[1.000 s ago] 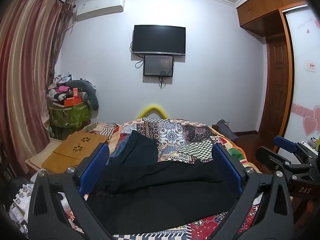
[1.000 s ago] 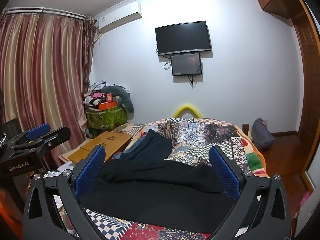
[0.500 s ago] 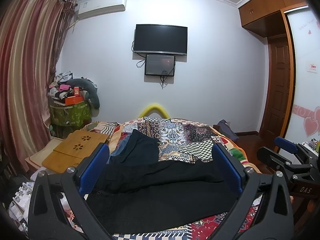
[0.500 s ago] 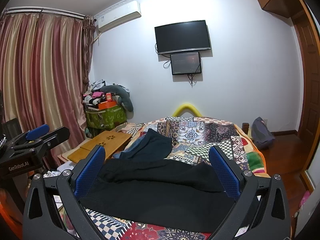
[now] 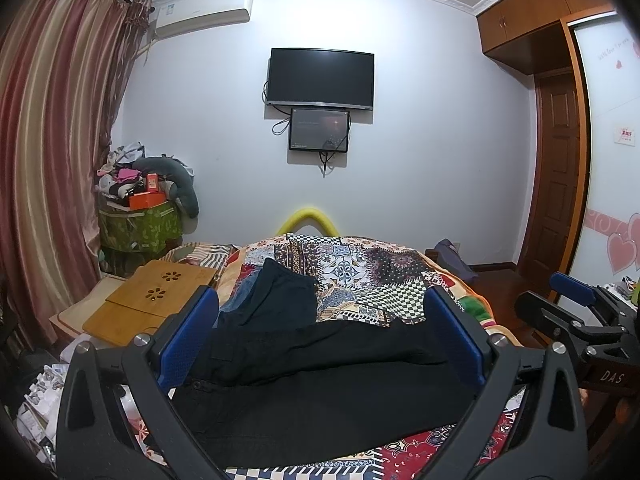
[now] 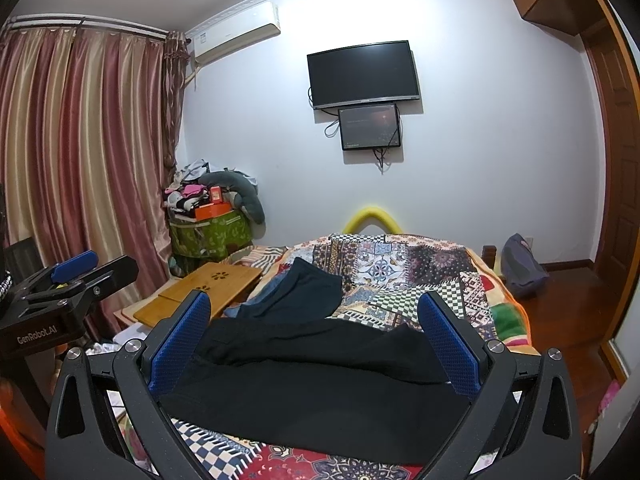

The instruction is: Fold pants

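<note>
Black pants (image 5: 320,384) (image 6: 320,380) lie spread sideways across the near end of a bed covered by a patchwork blanket (image 5: 360,276) (image 6: 400,268). A second dark garment (image 5: 276,300) (image 6: 304,292) lies further back on the left of the bed. My left gripper (image 5: 320,320) hangs open above the pants, its blue pads wide apart and holding nothing. The right gripper (image 6: 314,316) is open too, hovering over the same pants without touching them. Each gripper shows at the edge of the other's view: the right one (image 5: 576,312) and the left one (image 6: 76,280).
A bamboo lap desk (image 5: 156,296) (image 6: 208,288) lies left of the bed. A green bin piled with clutter (image 5: 140,220) stands by the curtains (image 6: 80,160). A wall television (image 5: 320,76) hangs ahead, a wooden door (image 5: 556,168) is at the right, and a bag (image 6: 520,268) sits on the floor.
Both views have shifted only slightly; the left one has drifted a little to the left. The pants and both open grippers look the same.
</note>
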`<state>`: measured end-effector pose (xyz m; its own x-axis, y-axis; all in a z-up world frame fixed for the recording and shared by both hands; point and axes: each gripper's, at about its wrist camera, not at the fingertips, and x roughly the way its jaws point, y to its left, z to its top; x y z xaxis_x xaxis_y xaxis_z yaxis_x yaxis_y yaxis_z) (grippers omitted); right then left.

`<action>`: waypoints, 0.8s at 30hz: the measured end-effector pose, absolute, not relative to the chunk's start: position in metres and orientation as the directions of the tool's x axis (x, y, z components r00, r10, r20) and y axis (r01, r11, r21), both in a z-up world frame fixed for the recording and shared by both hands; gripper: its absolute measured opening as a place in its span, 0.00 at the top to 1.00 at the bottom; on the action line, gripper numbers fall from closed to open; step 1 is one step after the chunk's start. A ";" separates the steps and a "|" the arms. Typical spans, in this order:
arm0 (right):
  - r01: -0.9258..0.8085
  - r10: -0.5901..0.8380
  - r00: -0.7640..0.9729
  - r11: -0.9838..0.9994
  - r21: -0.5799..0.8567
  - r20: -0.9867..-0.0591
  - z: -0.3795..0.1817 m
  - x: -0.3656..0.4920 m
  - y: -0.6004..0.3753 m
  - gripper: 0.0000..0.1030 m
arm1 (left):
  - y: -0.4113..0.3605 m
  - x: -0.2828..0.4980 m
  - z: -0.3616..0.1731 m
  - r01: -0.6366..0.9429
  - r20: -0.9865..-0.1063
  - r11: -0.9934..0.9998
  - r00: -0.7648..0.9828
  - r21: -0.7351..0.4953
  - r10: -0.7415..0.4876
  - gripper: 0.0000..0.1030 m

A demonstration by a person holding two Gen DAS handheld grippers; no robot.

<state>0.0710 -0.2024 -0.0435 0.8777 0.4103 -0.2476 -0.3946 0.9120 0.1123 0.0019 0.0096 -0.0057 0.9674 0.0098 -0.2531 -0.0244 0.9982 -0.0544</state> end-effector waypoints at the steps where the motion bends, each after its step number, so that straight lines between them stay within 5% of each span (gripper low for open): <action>1: -0.395 0.410 0.878 0.912 0.113 -0.248 -0.043 0.071 -0.203 0.00 | 0.009 0.002 -0.005 -0.024 -0.253 0.998 0.967 -0.055 0.010 0.00; 24: -0.391 0.406 0.880 0.914 0.110 -0.247 -0.042 0.072 -0.206 0.00 | 0.008 0.005 -0.005 -0.025 -0.254 0.998 0.967 -0.050 0.011 0.00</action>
<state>0.0721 -0.2060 -0.0425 0.8799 0.4061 -0.2465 -0.3909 0.9138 0.1101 0.0046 0.0080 -0.0051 0.9670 0.0111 -0.2544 -0.0246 0.9984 -0.0500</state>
